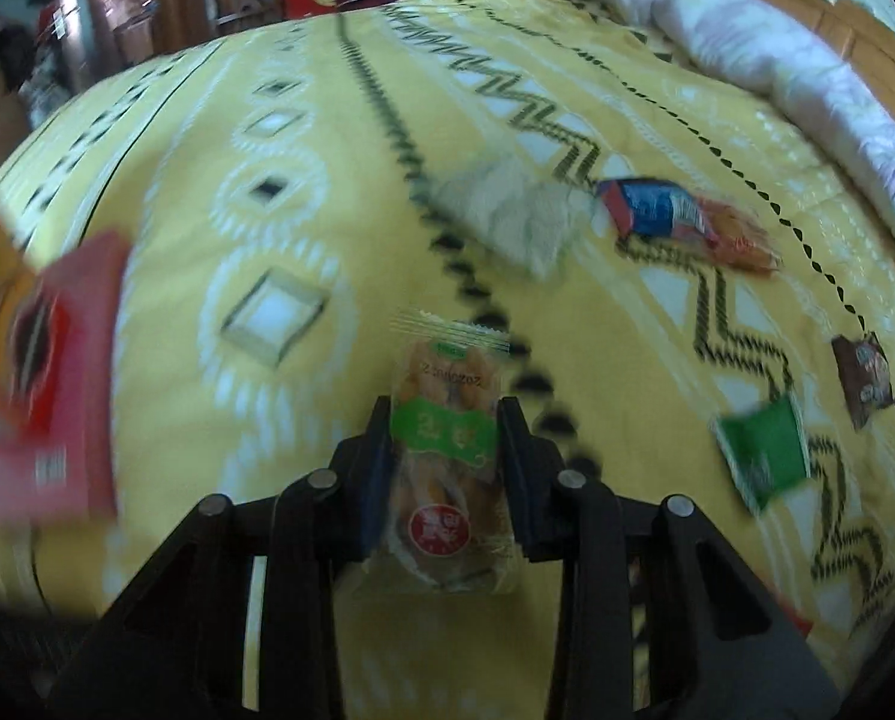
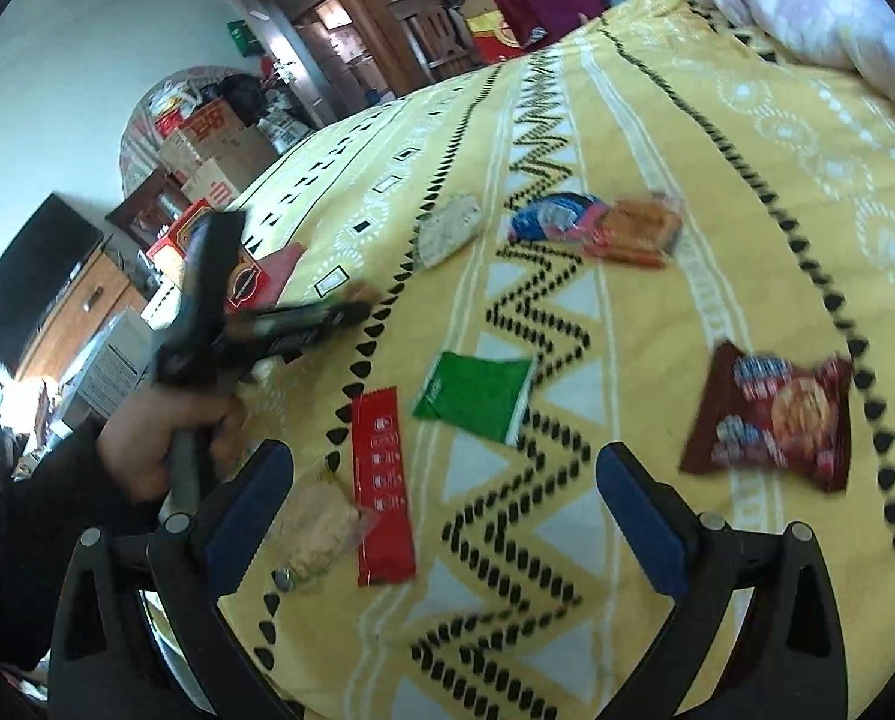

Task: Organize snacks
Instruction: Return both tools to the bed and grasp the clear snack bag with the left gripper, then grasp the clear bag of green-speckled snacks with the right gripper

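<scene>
Red printed cardboard box (image 1: 57,372) at the left edge of the left wrist view, blurred, contents impossible to tell. Dead centre of that view, low in the frame: left tool (image 1: 444,414), black fingers clamped on a clear plastic snack packet with a green label band and a red round seal (image 1: 444,438), pads pressing both long sides, packet's sealed end poking out past the fingertips above the yellow patterned bedspread (image 1: 327,180).

Over to the right wrist view: right tool (image 2: 444,462) low in the frame, blue-padded fingers spread wide apart, nothing between them but bedspread. Just above the gap, slightly left, a green foil sachet (image 2: 477,393). Beside the left finger, a long red wrapper bar (image 2: 381,486) and, touching its lower left side, a clear bag of pale crumbly snack (image 2: 315,531). To the upper right of the right finger, a dark red biscuit packet (image 2: 768,417), apart from the tool.

Further up the bedspread: a grey speckled oval packet (image 2: 450,228), a blue and white packet (image 2: 552,216) touching an orange wrapped biscuit pack (image 2: 639,231). Left of frame, a hand (image 2: 147,444) gripping the other tool's handle, blurred. White flowered quilt (image 1: 777,48) bunched along the upper right.
</scene>
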The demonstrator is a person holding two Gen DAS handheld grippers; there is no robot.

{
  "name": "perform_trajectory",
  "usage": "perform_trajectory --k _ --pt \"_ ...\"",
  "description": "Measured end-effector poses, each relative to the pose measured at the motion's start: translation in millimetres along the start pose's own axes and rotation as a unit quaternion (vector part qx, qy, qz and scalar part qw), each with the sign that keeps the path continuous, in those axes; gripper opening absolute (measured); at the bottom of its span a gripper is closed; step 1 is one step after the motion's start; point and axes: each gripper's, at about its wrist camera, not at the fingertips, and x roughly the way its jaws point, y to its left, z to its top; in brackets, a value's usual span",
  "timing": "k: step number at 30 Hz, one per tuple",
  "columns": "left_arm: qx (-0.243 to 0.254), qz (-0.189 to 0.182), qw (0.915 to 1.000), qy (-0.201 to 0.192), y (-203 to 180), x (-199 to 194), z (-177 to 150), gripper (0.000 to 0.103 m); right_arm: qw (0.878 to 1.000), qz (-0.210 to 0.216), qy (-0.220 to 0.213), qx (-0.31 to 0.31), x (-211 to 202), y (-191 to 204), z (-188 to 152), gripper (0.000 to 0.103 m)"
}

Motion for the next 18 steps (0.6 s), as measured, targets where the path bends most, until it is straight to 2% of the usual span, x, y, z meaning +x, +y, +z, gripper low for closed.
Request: perform_trajectory --k 4,7,11,14,18 --pt "-0.036 0.006 0.9991 -0.021 10 -3 -13 0.034 0.998 -0.009 -0.002 -0.061 28 13 41 0.103" --pt "-0.041 0.01 0.9987 -0.029 11 2 -14 0.034 0.994 -0.011 0.014 -0.104 69 21 86 0.103" --pt "-0.054 -0.001 0.9979 -0.037 16 4 -17 0.036 0.988 -0.031 0.053 -0.142 144 30 139 0.103" --pt "-0.06 -0.011 0.9974 -0.038 19 4 -18 0.036 0.983 -0.04 0.088 -0.157 195 35 159 0.103" --pt "-0.068 -0.02 0.9967 -0.039 22 5 -18 0.036 0.975 -0.058 0.139 -0.165 244 35 164 0.103"
